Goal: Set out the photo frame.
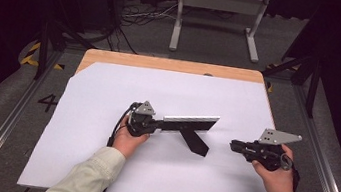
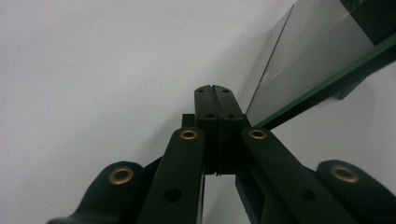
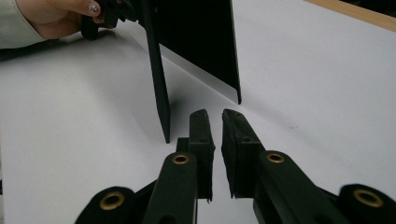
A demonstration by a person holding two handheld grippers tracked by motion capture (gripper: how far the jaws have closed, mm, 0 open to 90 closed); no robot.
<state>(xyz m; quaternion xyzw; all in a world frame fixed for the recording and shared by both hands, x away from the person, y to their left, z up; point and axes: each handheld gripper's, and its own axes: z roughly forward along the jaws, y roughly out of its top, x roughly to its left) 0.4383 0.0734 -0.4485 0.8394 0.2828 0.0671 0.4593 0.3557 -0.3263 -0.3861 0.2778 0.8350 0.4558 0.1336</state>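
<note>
Sleeves (image 1: 96,179) come in at six o'clock. My left gripper (image 1: 147,123) is pressed together, and it looks clamped on the left end of the picture frame (image 1: 190,121), standing near the white sheet's (image 1: 110,82) middle with its black stand leg (image 1: 195,141) out. My right gripper (image 1: 234,145) waits at three o'clock, slightly parted, empty. I judge I'm steadying the frame; next, bring the right jaws to that leg.

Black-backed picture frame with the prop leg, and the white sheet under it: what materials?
Black-backed picture frame: front pane looks like glass, glossy and reflective with a greenish edge in the left gripper view; the back and prop leg look like matte black board or plastic. White sheet: matte, thin, probably paper or card over the wooden table.
</note>
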